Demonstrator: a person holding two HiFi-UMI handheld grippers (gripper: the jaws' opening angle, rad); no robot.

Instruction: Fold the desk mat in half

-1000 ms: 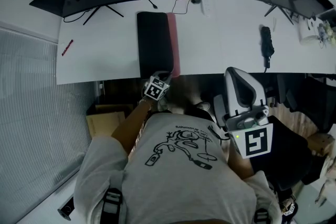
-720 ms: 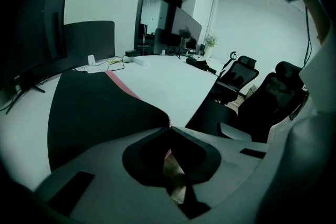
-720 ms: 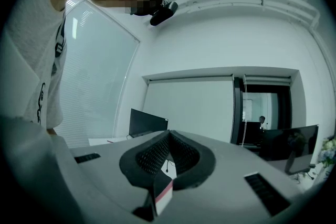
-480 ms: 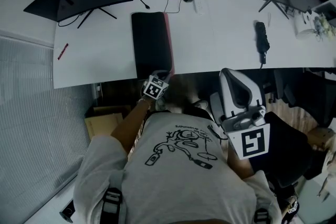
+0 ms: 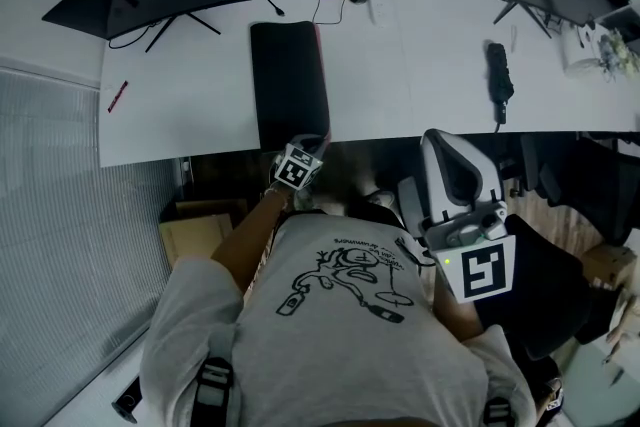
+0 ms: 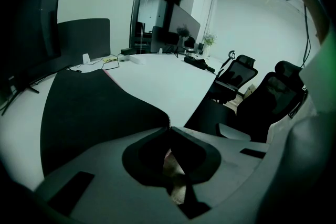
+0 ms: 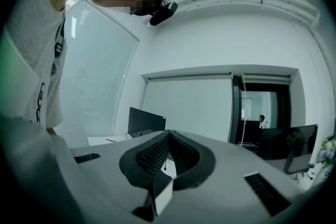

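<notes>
Status chk. Black rectangular desk mat w/ pink reverse face (image 5: pixel 288 80) lies on the long white desk (image 5: pixel 420 65), left of centre, long axis running near–far. It reads as already doubled over: black face up, w/ a thin pink strip (image 5: pixel 323 85) showing along the right edge. So the two layers are close to aligned but not flush on that side. Far end sits near the monitor stands; near end reaches the near desk edge.

Left gripper (image 6: pixel 169 124): jaws pressed together at the mat's near right corner. In the left gripper view the black edge curls up and runs straight into the tips, so it appears to pinch that corner of the top layer. Corner is lifted, rest of the mat lies flat.

Right gripper (image 7: pixel 169 132): jaws together, nothing btwn them. Held level off the desk to the right, near the person's body. Not involved.

Judgement: fold itself approx. done. Left to do: square the top layer over the bottom (hide the pink strip), lay the corner down, let go, prob. press the crease. Can't tell how tight the crease is on the left side.
</notes>
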